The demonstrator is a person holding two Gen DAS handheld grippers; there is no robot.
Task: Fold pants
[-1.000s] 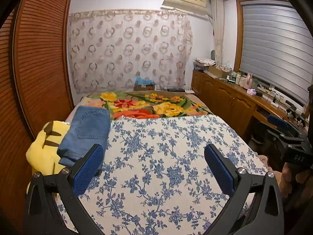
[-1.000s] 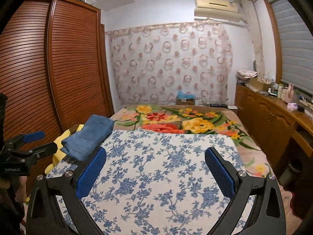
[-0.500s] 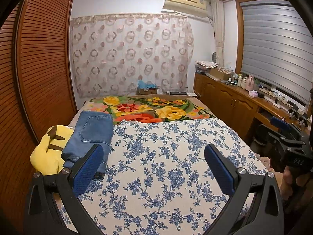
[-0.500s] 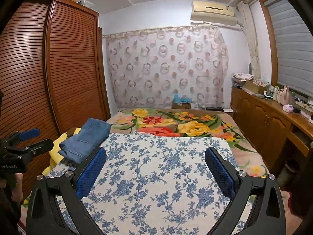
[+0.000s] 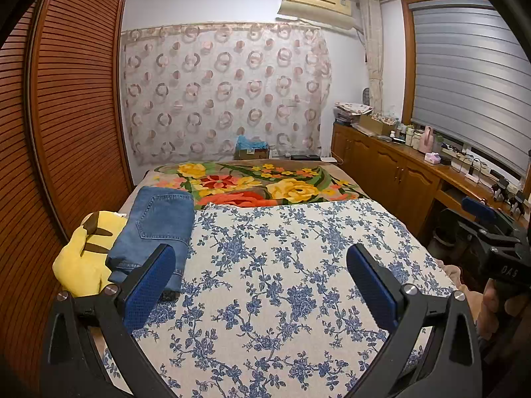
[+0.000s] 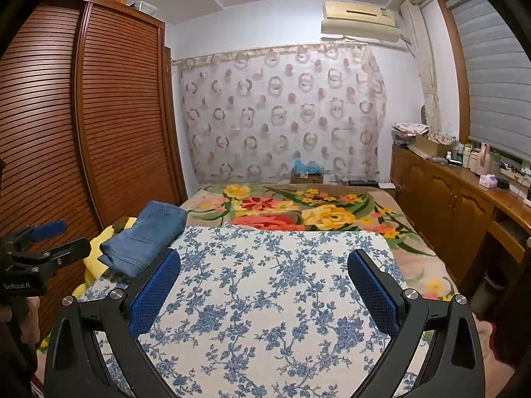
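Item: folded blue denim pants (image 5: 156, 229), lying at the frame's left-centre on the blue-flowered white bedspread (image 5: 282, 282), long axis running away from me, nearer my left tongs (image 5: 262, 275); I am holding both, right tongs (image 6: 264, 278) included, spread wide and empty.

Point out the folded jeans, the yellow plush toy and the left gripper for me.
folded jeans (image 5: 159, 225), left wrist view, on the back pocket.
yellow plush toy (image 5: 83, 258), left wrist view, on its yellow body.
left gripper (image 5: 260, 287), left wrist view, midway between the open blue fingertips.

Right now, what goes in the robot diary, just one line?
jeans: folded, bed's left edge | left claw: open, empty | right claw: open, empty
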